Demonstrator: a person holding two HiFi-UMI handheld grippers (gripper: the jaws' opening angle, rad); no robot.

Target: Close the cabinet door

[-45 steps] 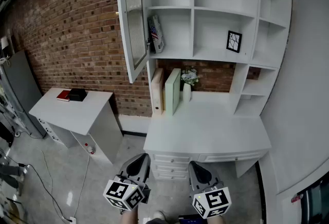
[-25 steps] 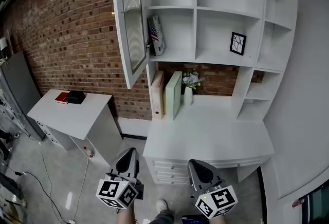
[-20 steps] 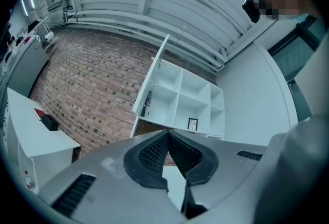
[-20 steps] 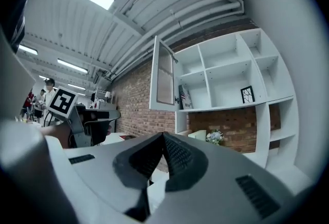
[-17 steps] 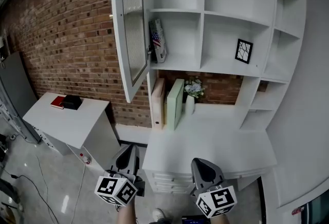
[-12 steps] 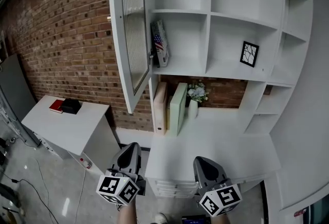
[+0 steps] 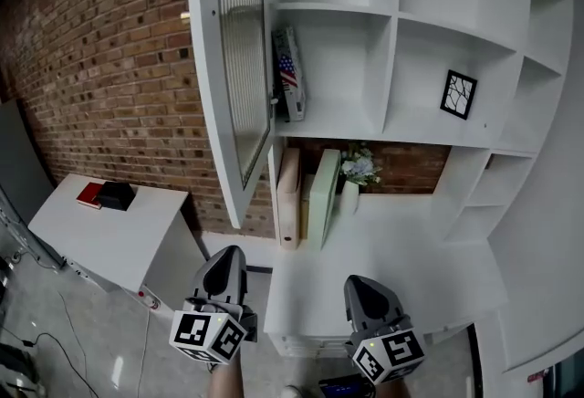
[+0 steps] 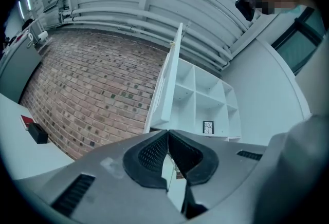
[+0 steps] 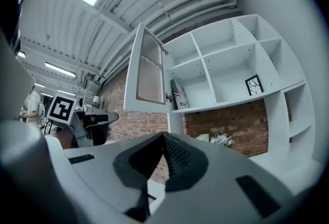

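Note:
The white cabinet door [image 7: 228, 68] with its ribbed glass panel stands swung wide open at the left end of the wall shelf unit [image 7: 392, 49]. It also shows as a thin edge in the left gripper view [image 8: 167, 84] and as a framed pane in the right gripper view [image 9: 149, 71]. My left gripper [image 7: 224, 267] hangs low at the desk's left corner, well below the door, jaws shut and empty. My right gripper [image 7: 363, 294] hovers low over the desk's front edge, likewise shut on nothing.
A book with a flag cover [image 7: 290, 75] leans in the shelf behind the door. Binders [image 7: 306, 195] and a small flower vase [image 7: 358, 175] stand on the white desk [image 7: 401, 268]. A picture frame [image 7: 459, 95] sits on a shelf. A side table [image 7: 100, 232] is at left by the brick wall.
The view has moved closer to the shelf unit and tilted up; the door now looms larger. Both grippers stay low and shut, the left one drifting slightly left.

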